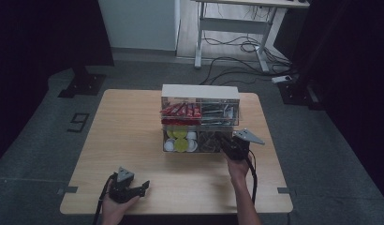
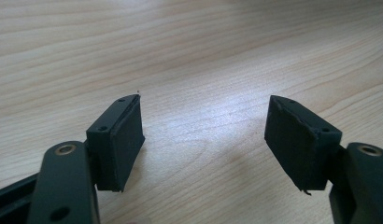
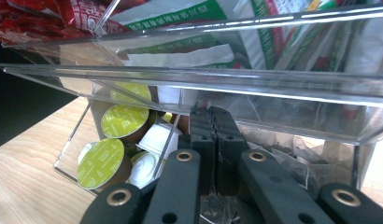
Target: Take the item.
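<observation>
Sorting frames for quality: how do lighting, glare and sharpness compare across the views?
High view: dim, soft, dark surroundings around the table. Left gripper view: bright, a pale sheen on the wood between the sharp pads. Right gripper view: streaky reflections on the clear organizer.

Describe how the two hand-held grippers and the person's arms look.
Both are black. The left hand-held gripper has flat rectangular rubber-faced pads on arms with brass-ringed rivets; the right hand-held gripper has ridged inner faces. Each carries a grey three-cornered plate and trails a black cable. The forearms are bare, with no sleeves.
</observation>
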A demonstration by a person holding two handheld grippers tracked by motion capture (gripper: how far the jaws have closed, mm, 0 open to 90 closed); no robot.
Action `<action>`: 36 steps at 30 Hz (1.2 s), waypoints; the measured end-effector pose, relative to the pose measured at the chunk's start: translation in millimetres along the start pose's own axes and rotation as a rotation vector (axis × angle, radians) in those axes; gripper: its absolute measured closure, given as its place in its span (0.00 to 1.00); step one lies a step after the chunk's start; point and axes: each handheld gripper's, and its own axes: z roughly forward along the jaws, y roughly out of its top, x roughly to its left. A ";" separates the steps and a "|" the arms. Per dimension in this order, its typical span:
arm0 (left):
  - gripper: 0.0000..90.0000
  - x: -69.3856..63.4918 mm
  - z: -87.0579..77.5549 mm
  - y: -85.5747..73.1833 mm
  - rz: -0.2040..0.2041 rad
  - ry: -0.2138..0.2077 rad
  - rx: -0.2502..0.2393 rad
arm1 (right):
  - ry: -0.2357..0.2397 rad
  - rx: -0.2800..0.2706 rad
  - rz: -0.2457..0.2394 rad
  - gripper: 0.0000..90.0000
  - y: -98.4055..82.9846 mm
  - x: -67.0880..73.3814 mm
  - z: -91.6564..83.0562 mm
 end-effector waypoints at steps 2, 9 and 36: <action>0.31 -2.0 0.7 0.1 -0.004 0.004 -0.007 | 0.005 -0.002 0.007 0.98 -0.2 -1.5 -1.5; 0.31 -11.5 -2.4 5.9 0.010 0.009 -0.033 | 0.007 0.002 0.005 0.98 -0.5 -2.6 -2.1; 0.31 -49.9 5.2 69.0 0.072 0.011 -0.121 | 0.024 -0.009 0.027 0.98 -1.0 -6.9 -3.2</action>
